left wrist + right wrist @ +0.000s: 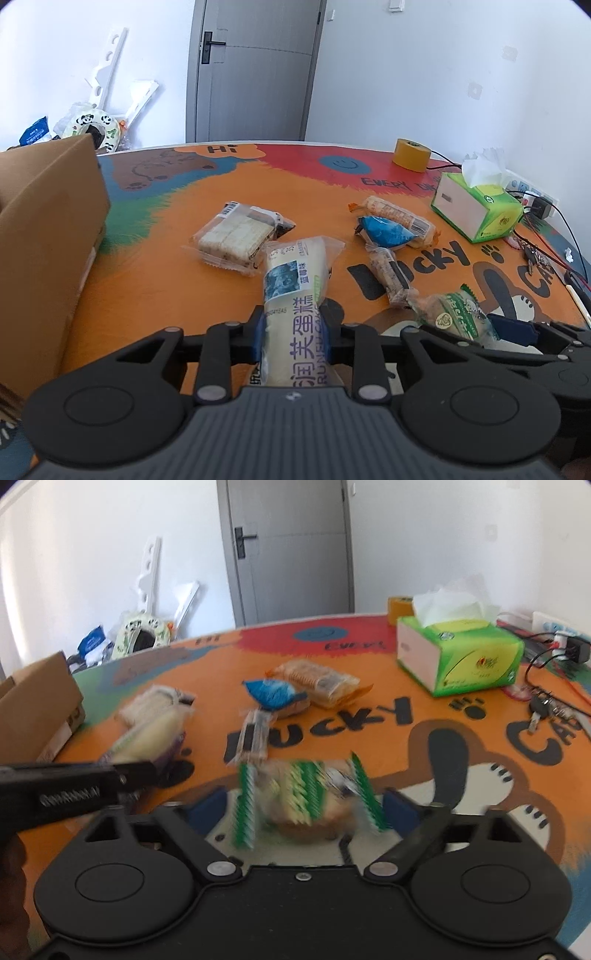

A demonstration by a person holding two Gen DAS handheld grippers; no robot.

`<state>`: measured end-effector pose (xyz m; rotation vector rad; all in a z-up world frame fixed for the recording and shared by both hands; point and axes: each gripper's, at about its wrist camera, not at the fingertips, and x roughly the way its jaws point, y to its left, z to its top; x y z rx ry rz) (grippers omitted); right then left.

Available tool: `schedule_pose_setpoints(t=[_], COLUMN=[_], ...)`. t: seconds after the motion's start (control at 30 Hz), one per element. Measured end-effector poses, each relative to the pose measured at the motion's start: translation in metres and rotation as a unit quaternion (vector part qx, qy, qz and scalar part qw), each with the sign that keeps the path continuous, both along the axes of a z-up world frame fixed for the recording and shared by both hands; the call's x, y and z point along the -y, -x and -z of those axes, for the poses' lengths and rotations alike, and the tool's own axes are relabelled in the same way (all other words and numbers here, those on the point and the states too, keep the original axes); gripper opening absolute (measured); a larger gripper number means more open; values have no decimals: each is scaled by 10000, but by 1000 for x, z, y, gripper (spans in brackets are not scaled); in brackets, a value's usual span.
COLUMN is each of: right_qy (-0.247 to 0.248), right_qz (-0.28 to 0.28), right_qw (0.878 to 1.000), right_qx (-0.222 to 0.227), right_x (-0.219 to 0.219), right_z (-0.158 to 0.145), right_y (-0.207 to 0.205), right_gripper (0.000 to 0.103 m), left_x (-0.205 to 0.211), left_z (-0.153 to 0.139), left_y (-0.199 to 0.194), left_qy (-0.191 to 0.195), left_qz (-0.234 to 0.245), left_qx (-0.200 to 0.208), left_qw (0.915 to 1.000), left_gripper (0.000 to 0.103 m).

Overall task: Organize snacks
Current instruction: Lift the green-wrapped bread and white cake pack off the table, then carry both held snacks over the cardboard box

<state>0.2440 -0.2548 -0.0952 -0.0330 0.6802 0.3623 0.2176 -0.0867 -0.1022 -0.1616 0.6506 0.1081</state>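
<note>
The round table with its orange cartoon-print cover [155, 280] carries a brown cardboard box [48, 236] at nine o'clock. The left gripper [293, 332] is clamped on a long white cake packet with blue print [295, 295], at six o'clock in its view. The right gripper [306, 808] stands wide apart around a blurred green-and-white wrapped pastry [310, 797]; whether its pads touch the wrapper I cannot tell.

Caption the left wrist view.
Left claw shut on a cake packet above the snack-strewn cartoon table.
</note>
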Motion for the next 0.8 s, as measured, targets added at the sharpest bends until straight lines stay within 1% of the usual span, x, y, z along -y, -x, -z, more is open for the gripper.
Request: schedule_pose_setpoints(t=[0.07, 0.1, 0.17, 0.37, 0.47, 0.63, 0.8], right_qy=[-2, -31, -79, -213, -361, -485, -590], right_qz=[-77, -103, -67, -88, -120, -254, -356], right_qw=[10000, 9999, 9999, 9997, 9991, 9977, 9966], right_qx=[8, -18, 5, 113, 193, 389, 457], right_x=[0, 0, 1, -1, -4, -17, -30], right_z=[-3, -4, -8, -22, -33, -50, -61], right_y=[1, 2, 4, 10, 14, 20, 24], right_gripper=[58, 54, 51, 50, 50, 50, 50], left_x=[-1, -2, -2, -9, -15, -24, -33], left_z=[-1, -2, -5, -21, -31, -51, -66], left_y=[2, 3, 6, 18, 25, 37, 47], left_qy=[3, 16, 35, 51, 61, 39, -13], left_qz=[-25, -35, -30, -78, -124, -233, -343], left_qx=[21, 31, 79, 298, 412, 662, 847], left_qw=[10000, 10000, 10000, 9995, 9991, 9975, 9958], left_gripper=[27, 27, 27, 27, 27, 27, 27])
